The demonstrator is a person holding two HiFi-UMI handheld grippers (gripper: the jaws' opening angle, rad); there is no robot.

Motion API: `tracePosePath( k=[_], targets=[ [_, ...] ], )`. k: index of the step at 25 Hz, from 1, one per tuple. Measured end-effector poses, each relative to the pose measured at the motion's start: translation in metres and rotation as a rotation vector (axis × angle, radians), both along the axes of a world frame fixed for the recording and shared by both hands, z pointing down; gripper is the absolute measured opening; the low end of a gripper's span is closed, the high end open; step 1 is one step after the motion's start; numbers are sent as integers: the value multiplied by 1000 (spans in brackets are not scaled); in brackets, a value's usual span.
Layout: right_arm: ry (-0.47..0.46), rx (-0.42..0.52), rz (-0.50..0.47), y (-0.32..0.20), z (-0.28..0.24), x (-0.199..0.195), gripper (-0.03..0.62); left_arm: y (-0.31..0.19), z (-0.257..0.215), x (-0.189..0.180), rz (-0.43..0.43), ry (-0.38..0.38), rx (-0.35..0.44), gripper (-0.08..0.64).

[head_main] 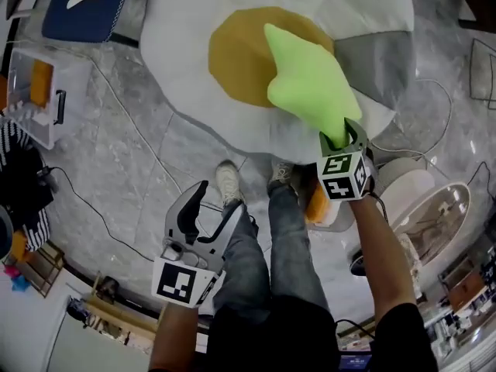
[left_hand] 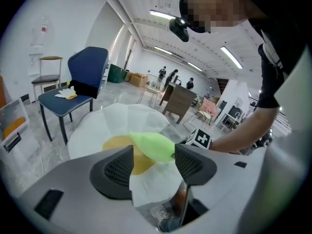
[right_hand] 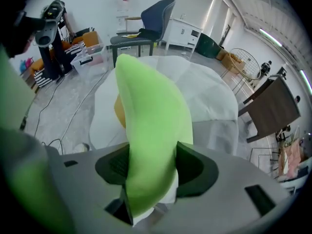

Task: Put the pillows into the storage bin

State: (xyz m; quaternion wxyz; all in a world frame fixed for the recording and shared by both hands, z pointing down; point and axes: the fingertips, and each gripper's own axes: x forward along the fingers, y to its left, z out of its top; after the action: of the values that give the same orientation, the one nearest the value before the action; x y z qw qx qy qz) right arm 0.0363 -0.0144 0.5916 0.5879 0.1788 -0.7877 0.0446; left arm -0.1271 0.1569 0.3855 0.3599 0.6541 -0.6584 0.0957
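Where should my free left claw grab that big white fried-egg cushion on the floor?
Pinch the fried-egg cushion at its thin white rim nearest your feet, coming down from above with the left claw. That edge looks flat and slim enough for the open jaws, while the yolk centre is broad, with nothing to close on.

Head camera is looking steeply down from above onto the floor (head_main: 116, 146) and the egg-shaped cushion (head_main: 186, 45). The left gripper (head_main: 219, 196) camera is facing low across the room, cushion beyond its jaws. The right gripper (head_main: 342, 136) camera is sitting tight against the green pillow (head_main: 310, 80). All three are sharing cushion and pillow.
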Motion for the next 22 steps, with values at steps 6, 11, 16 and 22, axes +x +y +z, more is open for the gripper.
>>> tracePosePath(
  k=[6,11,16,22],
  targets=[
    [-4,11,137,25,-51,65,259,-23,-19,23,144,-1,55,282],
    [-13,24,270,60,-90,116,261,-24,-26,39,241,-2,64,281],
    [-27,43,420,93,-108,160,261,-29,-36,62,352,10,64,281],
    [-67,16,596,136,-118,202,261,-33,-38,100,514,-11,80,281]
  ],
)
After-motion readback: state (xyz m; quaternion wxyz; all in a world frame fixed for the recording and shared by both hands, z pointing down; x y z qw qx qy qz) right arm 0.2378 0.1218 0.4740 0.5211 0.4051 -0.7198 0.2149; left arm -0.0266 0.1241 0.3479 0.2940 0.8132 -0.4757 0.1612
